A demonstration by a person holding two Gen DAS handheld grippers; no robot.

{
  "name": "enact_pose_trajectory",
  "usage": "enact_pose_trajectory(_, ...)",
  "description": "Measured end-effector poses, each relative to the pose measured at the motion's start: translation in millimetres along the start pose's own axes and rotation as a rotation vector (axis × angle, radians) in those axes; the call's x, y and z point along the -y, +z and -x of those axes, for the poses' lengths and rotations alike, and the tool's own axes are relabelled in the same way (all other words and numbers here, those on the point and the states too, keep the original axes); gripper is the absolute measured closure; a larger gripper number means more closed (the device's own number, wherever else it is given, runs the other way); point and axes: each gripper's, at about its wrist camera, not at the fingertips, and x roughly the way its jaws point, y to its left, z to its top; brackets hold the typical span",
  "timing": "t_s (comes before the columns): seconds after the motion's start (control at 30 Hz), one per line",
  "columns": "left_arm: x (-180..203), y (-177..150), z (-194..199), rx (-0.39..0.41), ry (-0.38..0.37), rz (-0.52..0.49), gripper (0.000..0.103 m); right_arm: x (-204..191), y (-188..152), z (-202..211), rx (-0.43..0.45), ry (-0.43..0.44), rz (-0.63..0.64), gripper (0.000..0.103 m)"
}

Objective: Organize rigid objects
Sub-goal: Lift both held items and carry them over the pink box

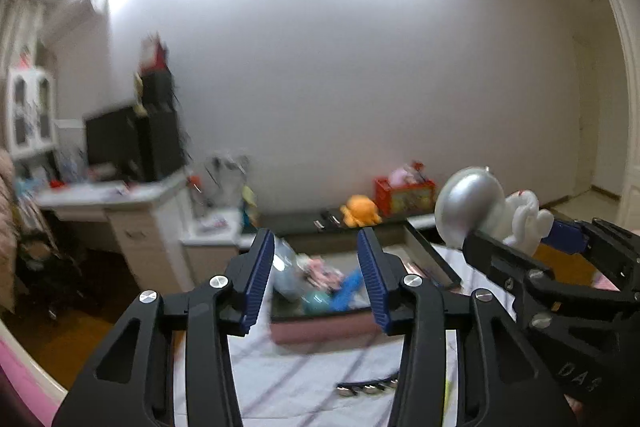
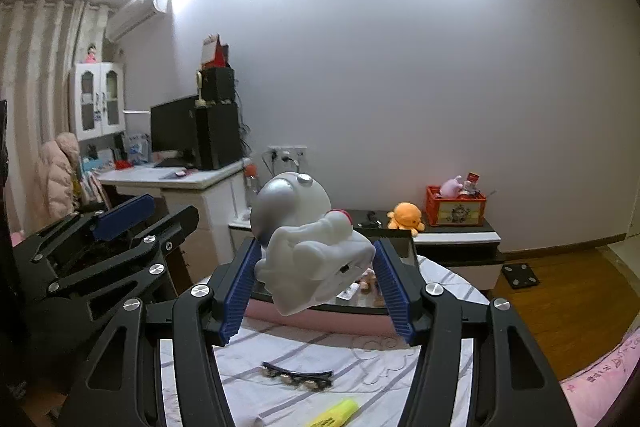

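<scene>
A white astronaut figure (image 2: 316,259) with a silver helmet (image 2: 280,203) hangs tilted above the bed, and my right gripper (image 2: 316,247) is shut on its body. The left wrist view shows the same astronaut figure (image 1: 520,219) at the right, in my right gripper (image 1: 516,233). My left gripper (image 1: 316,239) is open with nothing between its blue pads (image 1: 260,279). Beyond it an open pink box (image 1: 320,333) holds several small toys. In the right wrist view my left gripper (image 2: 160,215) is beside the figure, apart from it.
A black strip with round silver studs (image 2: 298,377) and a yellow highlighter (image 2: 336,413) lie on the striped sheet (image 2: 360,347). Behind are a desk with a monitor (image 2: 176,127), a low cabinet (image 2: 460,239) with an orange plush (image 2: 406,215) and a red crate (image 2: 456,211).
</scene>
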Motion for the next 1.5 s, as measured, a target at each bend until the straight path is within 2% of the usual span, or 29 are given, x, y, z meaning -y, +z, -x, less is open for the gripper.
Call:
enact_pose_trajectory(0.07,-2.4,-22.1,-25.0,-0.06,0.003,0.033,0.056,4.4,-7.7,-14.6,-0.032,-0.003,-0.01,0.044)
enact_pose_trajectory(0.2,-3.0,-68.8,-65.8,-0.251,-0.04,0.061,0.055,18.5,-48.6,-55.6,-0.149,-0.013,-0.037,0.044)
enact_pose_trajectory(0.27,-7.3,-83.4,-71.8,-0.284,-0.033,0.106,0.045,26.9,-70.4,-68.1,-0.178,-0.034,-0.071,0.044)
enact_pose_trajectory(0.3,-7.9,-89.0,-74.7,-0.29,-0.042,0.114,0.045,30.0,-79.1,-73.9,-0.196,-0.058,-0.082,0.044)
enact_pose_trajectory(0.37,-8.0,-96.7,-83.7,-0.332,-0.038,0.112,0.043,35.5,-90.4,-82.4,-0.211,-0.03,-0.127,0.044)
enact_pose_trajectory(0.4,-10.5,-99.7,-84.3,-0.332,-0.041,0.121,0.043,36.2,-93.5,-86.1,-0.225,-0.032,-0.122,0.044)
enact_pose_trajectory(0.53,-23.0,-99.0,-75.6,-0.316,-0.029,0.17,0.027,40.6,-97.3,-88.0,-0.234,-0.021,-0.125,0.044)
enact_pose_trajectory(0.67,-35.0,-97.8,-39.1,-0.283,-0.032,0.17,0.012,42.4,-90.2,-75.8,-0.221,-0.019,-0.117,0.044)
enact_pose_trajectory(0.8,-36.7,-101.0,8.0,-0.239,-0.082,0.186,0.007,38.5,-82.0,-52.2,-0.192,-0.022,-0.111,0.044)
enact_pose_trajectory(0.87,-28.9,-105.4,28.5,-0.23,-0.112,0.163,0.006,36.8,-81.6,-39.1,-0.179,-0.016,-0.11,0.044)
enact_pose_trajectory(0.93,-19.1,-113.6,44.8,-0.225,-0.102,0.137,0.005,35.1,-83.5,-21.9,-0.174,-0.005,-0.112,0.044)
enact_pose_trajectory(1.17,17.1,-146.2,65.6,-0.276,-0.153,0.092,0.005,28.5,-101.7,22.8,-0.175,-0.023,-0.097,0.044)
enact_pose_trajectory(1.33,36.6,-171.3,58.8,-0.332,-0.132,0.057,0.005,32.2,-113.9,46.0,-0.181,-0.042,-0.098,0.044)
enact_pose_trajectory(1.4,39.1,-178.0,51.6,-0.351,-0.125,0.062,0.014,34.8,-118.4,50.9,-0.183,-0.05,-0.101,0.044)
enact_pose_trajectory(1.43,40.0,-181.0,47.8,-0.367,-0.123,0.06,0.032,36.0,-120.3,52.0,-0.188,-0.052,-0.102,0.044)
enact_pose_trajectory(1.47,39.6,-183.1,43.7,-0.383,-0.138,0.063,0.042,37.3,-121.9,52.3,-0.192,-0.052,-0.106,0.044)
enact_pose_trajectory(1.5,38.8,-184.2,39.4,-0.395,-0.157,0.065,0.042,37.9,-122.4,52.0,-0.195,-0.053,-0.108,0.044)
